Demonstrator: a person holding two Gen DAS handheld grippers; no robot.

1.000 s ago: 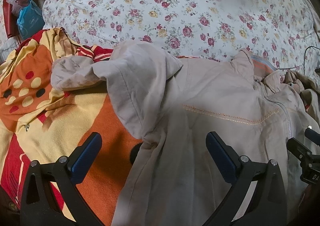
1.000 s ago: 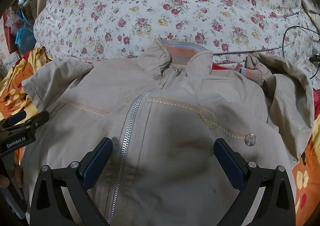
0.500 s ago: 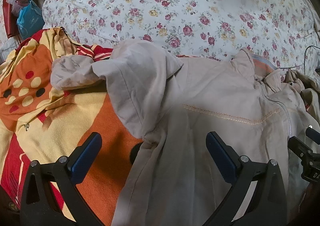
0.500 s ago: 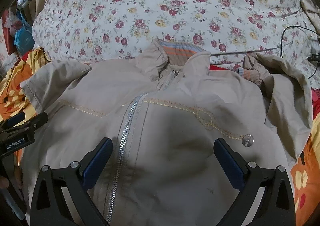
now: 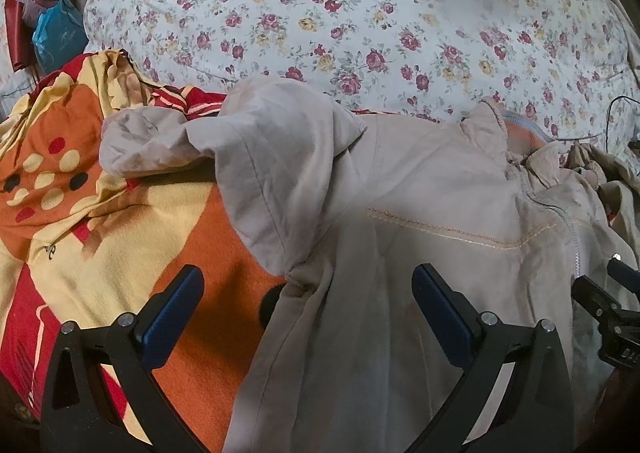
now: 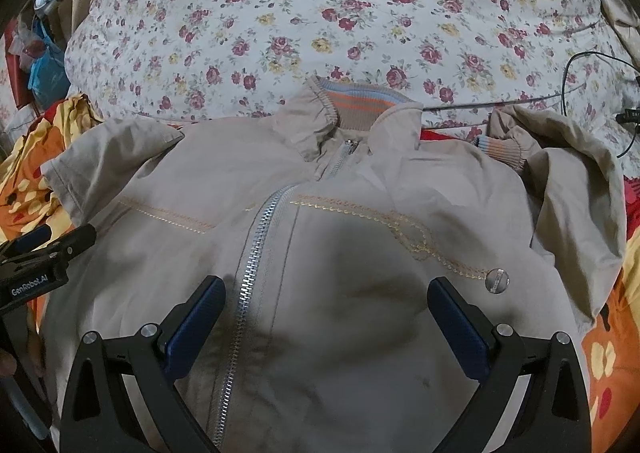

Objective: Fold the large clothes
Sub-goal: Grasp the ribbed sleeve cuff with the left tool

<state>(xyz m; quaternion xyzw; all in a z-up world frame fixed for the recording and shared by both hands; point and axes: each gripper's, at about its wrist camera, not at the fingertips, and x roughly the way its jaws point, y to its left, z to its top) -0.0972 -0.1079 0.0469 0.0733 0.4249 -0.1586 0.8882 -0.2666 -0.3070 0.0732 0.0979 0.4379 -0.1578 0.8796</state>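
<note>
A beige zip-up jacket (image 6: 328, 245) lies face up on the bed, zipped, collar toward the floral quilt. Its one sleeve (image 5: 248, 157) is bunched and folded over on the orange blanket; its other sleeve (image 6: 568, 173) is folded back with the ribbed cuff near the collar. My left gripper (image 5: 308, 309) is open and empty, hovering over the jacket's armpit and side edge. My right gripper (image 6: 326, 317) is open and empty, hovering over the jacket's chest just right of the zipper. Each gripper shows at the edge of the other's view.
A floral quilt (image 6: 360, 21) bulges behind the jacket. An orange, yellow and red blanket (image 5: 100, 221) lies under and to the left. A black cable (image 6: 576, 65) runs at the far right. Bags (image 5: 56, 33) hang at the far left.
Both views have shifted slightly; the jacket sits a little lower and to the left in the right wrist view. The jacket itself lies as before. Both grippers stay open.
</note>
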